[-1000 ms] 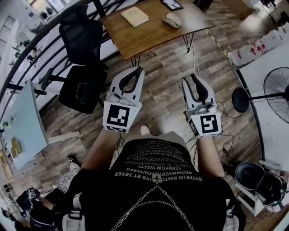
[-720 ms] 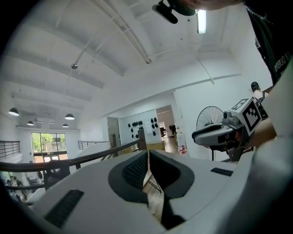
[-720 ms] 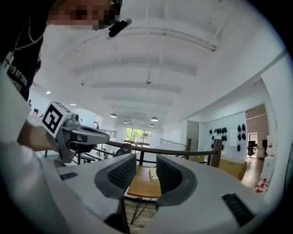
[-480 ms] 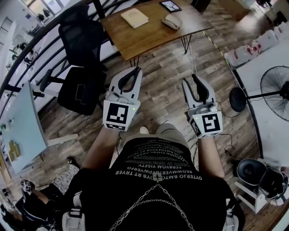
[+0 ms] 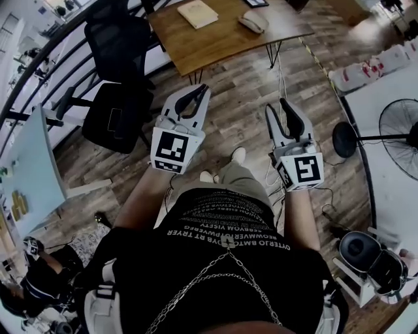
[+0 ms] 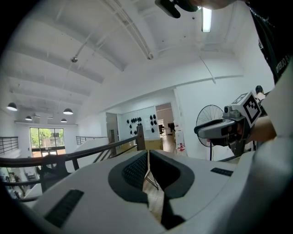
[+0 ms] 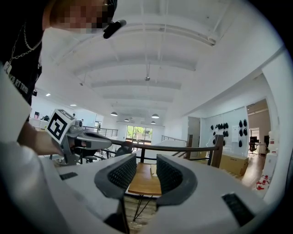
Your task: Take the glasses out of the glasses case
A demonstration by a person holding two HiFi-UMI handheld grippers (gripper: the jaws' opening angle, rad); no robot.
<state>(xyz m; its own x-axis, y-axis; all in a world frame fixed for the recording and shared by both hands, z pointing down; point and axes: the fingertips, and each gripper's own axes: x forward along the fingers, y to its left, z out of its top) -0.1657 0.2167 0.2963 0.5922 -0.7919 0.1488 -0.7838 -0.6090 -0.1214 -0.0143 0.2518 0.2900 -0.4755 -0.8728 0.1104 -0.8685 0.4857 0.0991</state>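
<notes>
A grey rounded glasses case [image 5: 253, 23] lies shut on the wooden table [image 5: 222, 45] at the far end of the head view, next to a beige flat book [image 5: 198, 13]. No glasses are visible. Both grippers are held out level in front of the person, over the plank floor and well short of the table. The left gripper [image 5: 200, 92] [image 6: 147, 157] has its jaws together, with only a thin slit between the pads and nothing in it. The right gripper [image 5: 285, 106] [image 7: 146, 171] is open and empty; the table [image 7: 143, 183] shows through its gap.
A black office chair [image 5: 121, 98] stands left of the table by a dark railing. A standing fan [image 5: 401, 134] and a white surface are at the right, a pale table [image 5: 32, 169] at the left. A shoe [image 5: 238, 155] shows between the grippers.
The person has stepped toward the table: a shoe now shows ahead of the body and the table sits higher in the head view. Both grippers stay held out as before.
</notes>
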